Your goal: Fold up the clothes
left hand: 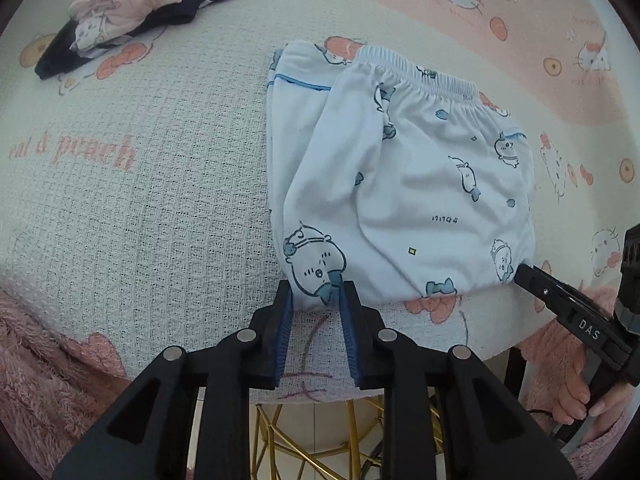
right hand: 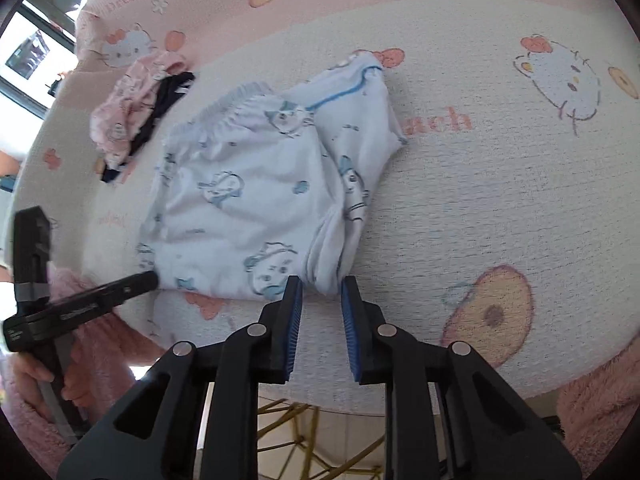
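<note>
Claws (left hand: 316,290) (right hand: 322,286) agape — pajama corners (left hand: 400,200) between

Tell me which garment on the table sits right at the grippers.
The pale blue cartoon-print pants, folded, with both grippers at their near edge. The pink clothes and the black garment lie heaped at the far side.

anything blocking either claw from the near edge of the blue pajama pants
Nothing visible does. The left claw and right claw each sit open right at the near edge of the pajama pants, with only bare blanket around.
</note>
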`<act>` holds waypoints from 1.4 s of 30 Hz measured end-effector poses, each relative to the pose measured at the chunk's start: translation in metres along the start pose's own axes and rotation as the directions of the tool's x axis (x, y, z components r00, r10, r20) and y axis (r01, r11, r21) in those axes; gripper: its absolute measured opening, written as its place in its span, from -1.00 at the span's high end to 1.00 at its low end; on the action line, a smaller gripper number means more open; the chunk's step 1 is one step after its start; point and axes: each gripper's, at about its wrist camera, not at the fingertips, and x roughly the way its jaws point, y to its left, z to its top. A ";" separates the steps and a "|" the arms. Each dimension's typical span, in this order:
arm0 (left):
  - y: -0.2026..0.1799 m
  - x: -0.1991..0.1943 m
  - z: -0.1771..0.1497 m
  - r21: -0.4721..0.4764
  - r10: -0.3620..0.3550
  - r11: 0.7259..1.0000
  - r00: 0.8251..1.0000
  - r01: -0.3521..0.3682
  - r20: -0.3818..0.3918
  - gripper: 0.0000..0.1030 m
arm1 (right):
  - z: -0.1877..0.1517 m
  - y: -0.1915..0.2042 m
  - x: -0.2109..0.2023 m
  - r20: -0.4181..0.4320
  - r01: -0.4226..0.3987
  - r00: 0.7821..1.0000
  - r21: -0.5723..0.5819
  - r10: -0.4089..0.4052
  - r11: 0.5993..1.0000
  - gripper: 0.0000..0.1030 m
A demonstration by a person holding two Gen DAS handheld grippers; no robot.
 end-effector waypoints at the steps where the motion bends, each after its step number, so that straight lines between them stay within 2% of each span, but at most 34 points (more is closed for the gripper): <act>1: -0.005 0.001 -0.001 0.016 0.009 1.000 1.000 -0.009 -0.001 0.34 | 0.001 -0.002 0.001 0.003 0.001 1.000 0.007 -0.001 1.000 0.38; 4: -0.013 0.002 -0.003 0.039 0.035 0.999 0.999 -0.035 0.007 0.38 | 0.003 0.002 0.000 0.008 0.016 1.000 -0.031 -0.015 0.999 0.40; 5: -0.016 0.002 -0.001 0.049 0.039 0.998 0.999 -0.039 0.017 0.62 | 0.003 0.005 0.002 0.011 0.021 1.000 -0.056 -0.020 0.998 0.48; 6: -0.019 0.003 0.001 0.058 0.042 0.997 0.999 -0.044 0.027 0.76 | 0.003 0.011 0.001 0.022 0.032 0.999 -0.090 -0.030 0.995 0.73; 7: -0.024 0.003 0.003 0.068 0.045 0.997 0.998 -0.048 0.035 0.81 | 0.003 0.016 0.000 0.035 0.045 0.999 -0.125 -0.041 0.991 0.79; 11: -0.037 -0.013 0.001 0.132 0.061 0.989 0.995 -0.072 0.081 0.83 | -0.003 0.034 -0.018 0.116 0.129 0.988 -0.233 -0.105 0.964 0.83; 13: -0.037 -0.021 0.001 0.148 0.065 0.986 0.994 -0.078 0.092 0.83 | -0.002 0.031 -0.027 0.139 0.132 0.985 -0.227 -0.102 0.965 0.84; 16: -0.041 -0.026 0.004 0.186 0.109 0.975 0.991 -0.123 0.082 0.83 | 0.003 0.024 -0.033 0.143 0.103 0.987 -0.190 -0.076 0.976 0.84; 20: -0.040 -0.038 0.006 0.217 0.120 0.966 0.988 -0.138 0.093 0.83 | 0.004 0.038 -0.039 0.187 0.141 0.978 -0.236 -0.098 0.961 0.84; 23: -0.022 -0.026 0.005 0.186 0.111 0.976 0.993 -0.117 0.043 0.84 | -0.001 0.022 -0.026 0.114 0.140 0.986 -0.198 -0.119 0.970 0.85; 26: 0.002 -0.012 0.003 0.144 0.114 0.983 0.993 -0.111 -0.012 0.84 | -0.005 0.015 -0.019 0.080 0.157 0.986 -0.194 -0.144 0.968 0.87; 28: 0.010 -0.006 0.001 0.116 0.137 0.984 0.990 -0.132 -0.032 0.83 | -0.007 0.012 -0.016 0.082 0.231 0.972 -0.205 -0.218 0.951 1.00; 29: 0.015 -0.007 0.002 0.084 0.115 0.990 0.992 -0.111 -0.043 0.75 | -0.007 0.007 -0.014 0.083 0.280 0.960 -0.196 -0.269 0.940 1.00; 30: 0.018 -0.012 0.004 0.059 0.086 0.995 0.995 -0.083 -0.044 0.74 | -0.006 -0.002 -0.014 0.067 0.273 0.962 -0.165 -0.266 0.948 0.99; 31: 0.019 -0.018 0.005 0.041 0.059 0.997 0.997 -0.058 -0.039 0.64 | -0.004 -0.011 -0.015 0.046 0.251 0.968 -0.128 -0.247 0.959 0.97; 33: 0.018 -0.032 0.008 0.029 0.028 0.999 1.000 -0.028 -0.010 0.48 | 0.001 -0.017 -0.032 0.092 0.176 0.981 -0.067 -0.169 0.982 0.96; 34: 0.013 -0.039 0.009 0.047 0.038 0.998 0.999 -0.039 0.025 0.44 | 0.003 -0.014 -0.041 0.133 0.145 0.982 -0.066 -0.135 0.987 0.90; 37: -0.001 -0.061 0.013 0.101 0.063 0.992 0.990 -0.076 0.130 0.42 | 0.005 0.008 -0.047 0.181 0.080 0.982 -0.137 -0.055 0.987 0.79; 38: -0.006 -0.061 0.017 0.132 0.043 0.989 0.989 -0.062 0.138 0.42 | 0.006 0.015 -0.048 0.193 0.060 0.981 -0.163 -0.028 0.985 0.78; 41: -0.022 -0.032 0.026 0.210 -0.046 0.977 0.996 0.028 0.080 0.42 | 0.000 0.036 -0.024 0.114 0.065 0.993 -0.240 -0.039 0.969 0.78; 42: -0.021 -0.025 0.026 0.204 -0.046 0.979 0.997 0.032 0.063 0.42 | -0.003 0.040 -0.014 0.082 0.082 0.995 -0.256 -0.062 0.963 0.78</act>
